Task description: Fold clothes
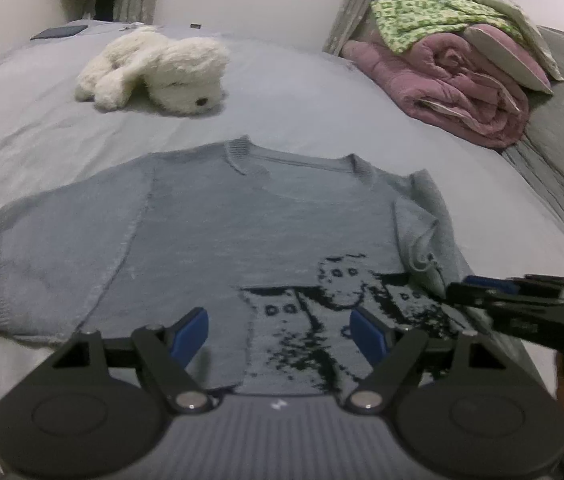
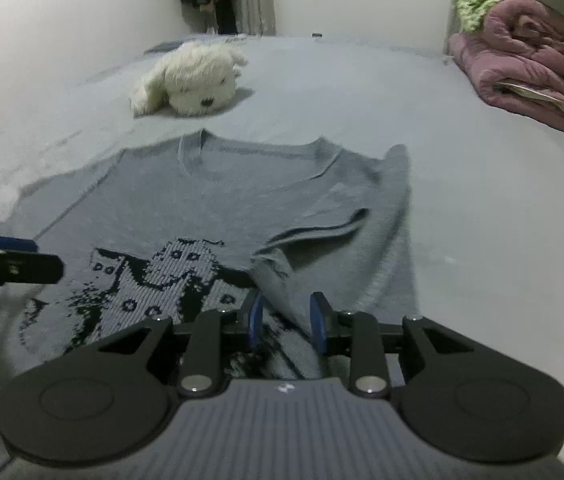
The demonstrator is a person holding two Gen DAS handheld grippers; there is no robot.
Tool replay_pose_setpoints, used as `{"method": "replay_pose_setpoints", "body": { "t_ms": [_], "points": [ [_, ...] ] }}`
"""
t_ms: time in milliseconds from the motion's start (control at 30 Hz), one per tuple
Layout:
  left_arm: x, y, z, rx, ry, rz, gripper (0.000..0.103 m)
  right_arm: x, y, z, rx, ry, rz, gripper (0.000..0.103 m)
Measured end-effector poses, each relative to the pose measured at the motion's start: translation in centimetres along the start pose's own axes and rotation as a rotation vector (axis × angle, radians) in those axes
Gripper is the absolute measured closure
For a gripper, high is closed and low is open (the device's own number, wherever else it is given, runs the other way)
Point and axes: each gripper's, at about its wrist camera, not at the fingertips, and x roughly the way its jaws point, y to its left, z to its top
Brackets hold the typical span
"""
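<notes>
A grey-blue knitted sweater [image 1: 222,232] [image 2: 202,208] with a black pixel pattern lies flat on the bed, neckline at the far side. Its right sleeve [image 1: 421,232] [image 2: 321,232] is folded inward over the body, while the left sleeve lies spread out. My left gripper [image 1: 278,332] hangs open and wide over the sweater's lower part, with nothing between its blue pads. My right gripper [image 2: 286,322] stands partly open just above the folded sleeve's end; cloth shows in the gap but the pads do not press on it. Each gripper [image 1: 521,304] [image 2: 2,260] shows at the edge of the other's view.
A white plush dog [image 1: 162,72] [image 2: 194,80] lies beyond the neckline. A rolled pink quilt [image 1: 461,88] [image 2: 529,60] with a green-patterned cloth [image 1: 433,16] and a pillow on it is piled at the far right. Grey bed sheet [image 1: 321,92] surrounds the sweater.
</notes>
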Motion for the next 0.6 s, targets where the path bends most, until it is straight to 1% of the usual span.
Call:
{"method": "replay_pose_setpoints", "body": {
  "t_ms": [100, 200, 300, 433, 600],
  "points": [
    [0.4, -1.6, 0.1, 0.007, -0.003, -0.021, 0.031, -2.7, -1.4, -1.1, 0.036, -0.009, 0.035, 0.072],
    [1.1, -3.7, 0.4, 0.036, -0.019, -0.048, 0.032, -5.0, -2.3, -2.6, 0.047, -0.009, 0.068, 0.072],
    [2.2, -6.1, 0.9, 0.077, -0.034, -0.067, 0.032, -7.0, -2.9, -4.6, 0.051, -0.005, 0.077, 0.072],
    [5.1, -9.1, 2.1, 0.143, -0.035, -0.069, 0.032, -8.9, -3.7, -7.2, 0.068, 0.006, 0.084, 0.072],
    [8.3, -12.7, 3.3, 0.24, -0.036, -0.037, 0.036, -10.9, -4.5, -10.0, 0.086, 0.016, 0.08, 0.072]
  ]
}}
